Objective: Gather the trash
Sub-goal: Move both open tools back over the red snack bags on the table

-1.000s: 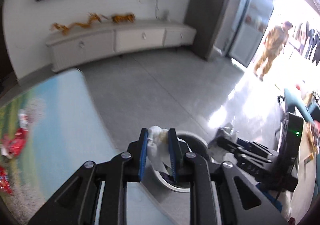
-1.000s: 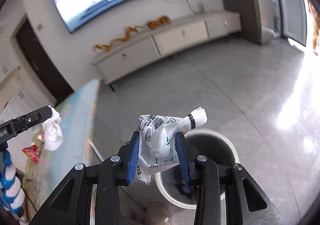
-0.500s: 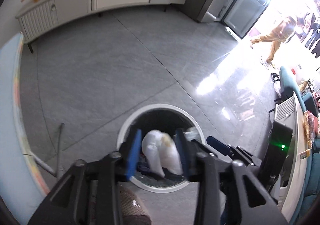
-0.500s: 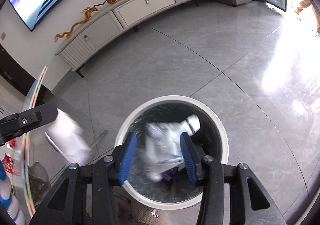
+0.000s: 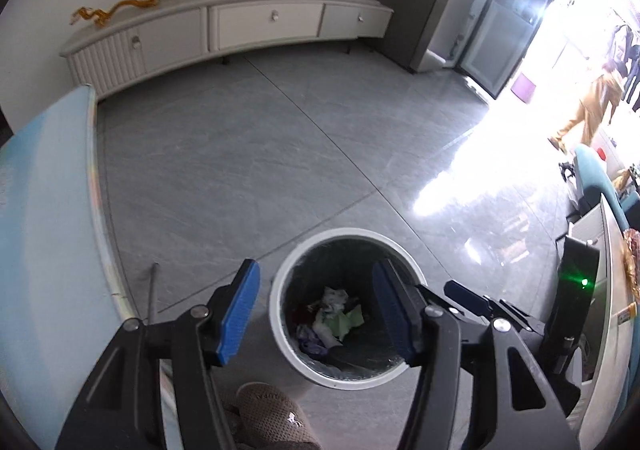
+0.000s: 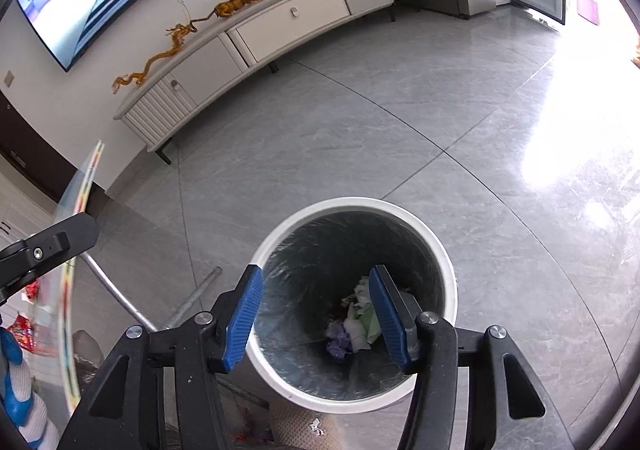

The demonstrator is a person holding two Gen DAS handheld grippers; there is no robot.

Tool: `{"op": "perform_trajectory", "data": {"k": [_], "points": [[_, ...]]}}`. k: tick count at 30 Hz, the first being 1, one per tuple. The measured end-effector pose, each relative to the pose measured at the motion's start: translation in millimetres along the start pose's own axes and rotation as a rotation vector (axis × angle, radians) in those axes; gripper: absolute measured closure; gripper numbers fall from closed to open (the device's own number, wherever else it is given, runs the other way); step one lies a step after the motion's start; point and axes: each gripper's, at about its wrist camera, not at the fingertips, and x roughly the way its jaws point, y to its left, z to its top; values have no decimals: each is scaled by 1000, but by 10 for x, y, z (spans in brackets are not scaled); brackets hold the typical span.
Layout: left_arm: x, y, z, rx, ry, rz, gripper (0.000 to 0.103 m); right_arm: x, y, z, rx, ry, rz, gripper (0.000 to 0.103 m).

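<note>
A white-rimmed round trash bin point(image 5: 280, 282) point(image 6: 448, 262) with a dark liner stands on the grey tile floor. Crumpled white, green and purple trash point(image 5: 334, 316) point(image 6: 356, 324) lies at its bottom. My left gripper point(image 5: 316, 310) is open and empty, held above the bin mouth. My right gripper point(image 6: 316, 314) is open and empty too, also above the bin. The right gripper shows at the right in the left wrist view point(image 5: 468, 298).
A table edge point(image 5: 52, 209) point(image 6: 68, 290) runs along the left; red wrappers point(image 6: 22, 330) lie on it. A slipper point(image 5: 272, 418) is below the bin. A white TV cabinet point(image 5: 224, 29) lines the far wall. A person point(image 5: 588, 109) walks at the far right.
Both grippers opened over the bin. The white tissue from the left and the printed white wrapper from the right dropped into it.
</note>
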Motion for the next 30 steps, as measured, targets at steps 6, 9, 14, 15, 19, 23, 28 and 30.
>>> {"op": "perform_trajectory", "data": {"k": [6,9,14,15,19,23,28,30], "points": [[-493,297,-141,-26,-120,61,46,-242,276,25,-45,-41,34,50],[-778,523,-252,-43,-162,114,46,-367,519,40,-87,-64,65,47],[-1271,978,-474,-104,-220,258,46,-574,987,10,-169,-99,131,46],[-1352,1057,-505,-117,-230,292,46,-594,1085,7,-185,-102,144,46],[-1702,1426,-735,-175,-274,387,46,-692,1494,-81,-257,-108,199,45],[-1965,1674,-901,-211,-312,444,46,-761,1825,-193,-312,-103,246,45],[-2221,1887,-1043,-244,-355,474,45,-802,2207,-285,-372,-87,273,45],[-2289,1961,-1097,-260,-364,470,45,-821,2331,-323,-394,-82,272,45]]}}
